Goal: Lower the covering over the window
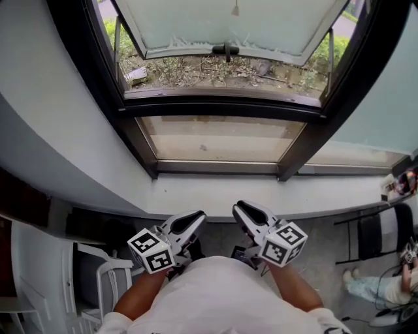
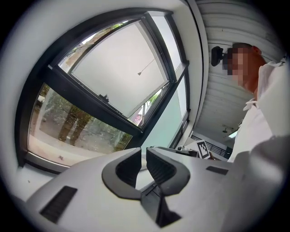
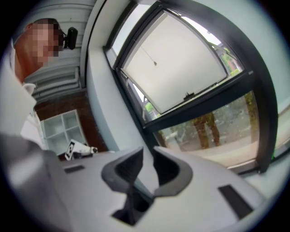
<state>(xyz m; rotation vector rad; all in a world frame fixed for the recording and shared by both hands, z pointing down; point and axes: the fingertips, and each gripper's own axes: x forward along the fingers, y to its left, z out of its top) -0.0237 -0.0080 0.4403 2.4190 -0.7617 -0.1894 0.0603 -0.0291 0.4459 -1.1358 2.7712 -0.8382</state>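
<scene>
Head view: you're holding left gripper (image 1: 189, 220) and right gripper (image 1: 250, 215) low under the sill (image 1: 261, 192), both empty, left jaws closed, right barely apart. The blind's pull cord (image 1: 235, 10) is hanging untouched at the window (image 1: 222, 107) top edge, so lowering isn't started.

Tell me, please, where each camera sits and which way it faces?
Head view: on the person's head, looking steeply down at the window; the shirt, left gripper and right gripper show.
Left gripper view: rides the left gripper, facing the window along its shut jaws; the shirt shows at right.
Right gripper view: rides the right gripper, facing the window along its slightly parted jaws; shirt at left.
Shared: all three show the window; each gripper view catches the other gripper.
</scene>
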